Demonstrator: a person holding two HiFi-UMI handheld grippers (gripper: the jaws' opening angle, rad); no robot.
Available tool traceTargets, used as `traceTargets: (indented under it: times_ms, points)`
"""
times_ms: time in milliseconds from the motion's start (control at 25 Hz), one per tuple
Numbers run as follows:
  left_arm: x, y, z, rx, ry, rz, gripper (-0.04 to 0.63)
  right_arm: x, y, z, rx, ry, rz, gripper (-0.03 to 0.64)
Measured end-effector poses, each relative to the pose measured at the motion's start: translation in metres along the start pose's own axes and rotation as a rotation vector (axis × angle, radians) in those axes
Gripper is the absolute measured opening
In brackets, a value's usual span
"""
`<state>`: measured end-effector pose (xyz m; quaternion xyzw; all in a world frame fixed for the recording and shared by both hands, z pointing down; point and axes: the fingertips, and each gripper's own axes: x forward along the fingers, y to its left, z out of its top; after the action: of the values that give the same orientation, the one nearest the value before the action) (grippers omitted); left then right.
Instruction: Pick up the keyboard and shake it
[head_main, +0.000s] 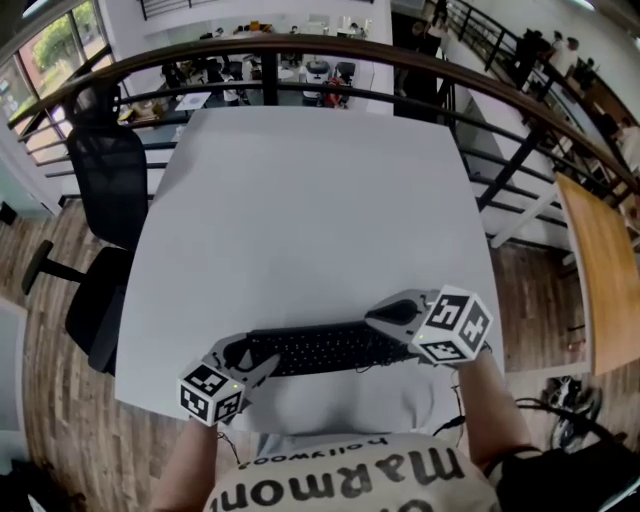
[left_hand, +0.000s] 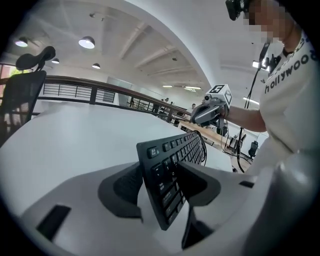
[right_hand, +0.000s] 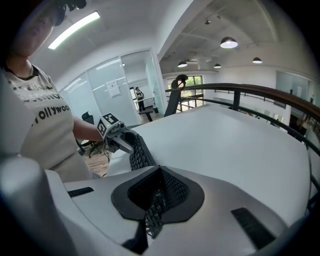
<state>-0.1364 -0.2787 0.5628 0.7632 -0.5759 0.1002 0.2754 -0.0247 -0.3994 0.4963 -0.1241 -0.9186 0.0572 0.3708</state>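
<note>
Standing by the big white tabletop (head_main: 310, 200), I see a person with a claw in each hand, and both claws are on a black keyboard (head_main: 325, 350). The keyboard is at the near edge of the tabletop, right in front of the person, and it runs long ways from left to right. The left claw (head_main: 248, 360) is clenched on its left end, with one pad on the keys and the other pad on the back. The right claw (head_main: 393, 316) is squeezed tight on the right end, and only a thin bit of the keyboard shows between its pads. I cannot tell if the keyboard rests on the tabletop or is a little way off it. The left cube (head_main: 212, 392) and the right cube (head_main: 453, 325), both with black and white squares, sit on the claws near the person's hands. A black chair (head_main: 105, 190) stands at the left side of the tabletop. A dark curved railing (head_main: 330, 50) runs behind the far side.
</note>
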Motion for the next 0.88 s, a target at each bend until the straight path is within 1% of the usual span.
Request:
traceTargets:
  times_ms: [280,480,560,640,680,720,760,800,880]
  points:
    - [-0.007,-0.003,-0.005,0.048,0.007,0.020,0.210,-0.064,-0.035,-0.036,0.108,-0.046,-0.188,0.037]
    - [-0.010,-0.003,-0.007,0.057,-0.022,0.037,0.210,-0.108,-0.055,-0.066,0.168,-0.071,-0.323,0.040]
    - [-0.011,-0.004,-0.008,0.056,-0.030,0.038,0.210,-0.123,-0.061,-0.080,0.202,-0.076,-0.365,0.041]
    - [-0.011,-0.006,-0.009,0.060,-0.027,0.041,0.212,-0.134,-0.065,-0.095,0.250,-0.071,-0.385,0.044]
    - [-0.012,-0.006,-0.010,0.064,-0.021,0.045,0.212,-0.137,-0.066,-0.103,0.274,-0.063,-0.382,0.066]
    - [-0.012,-0.007,-0.010,0.067,-0.015,0.050,0.212,-0.137,-0.065,-0.111,0.296,-0.053,-0.367,0.150]
    - [-0.012,-0.007,-0.010,0.070,-0.010,0.055,0.213,-0.137,-0.064,-0.117,0.311,-0.044,-0.349,0.273]
    - [-0.012,-0.007,-0.011,0.072,-0.006,0.059,0.213,-0.136,-0.064,-0.124,0.316,-0.035,-0.339,0.299]
    - [-0.013,-0.007,-0.011,0.076,-0.003,0.066,0.213,-0.135,-0.070,-0.135,0.318,-0.019,-0.351,0.307]
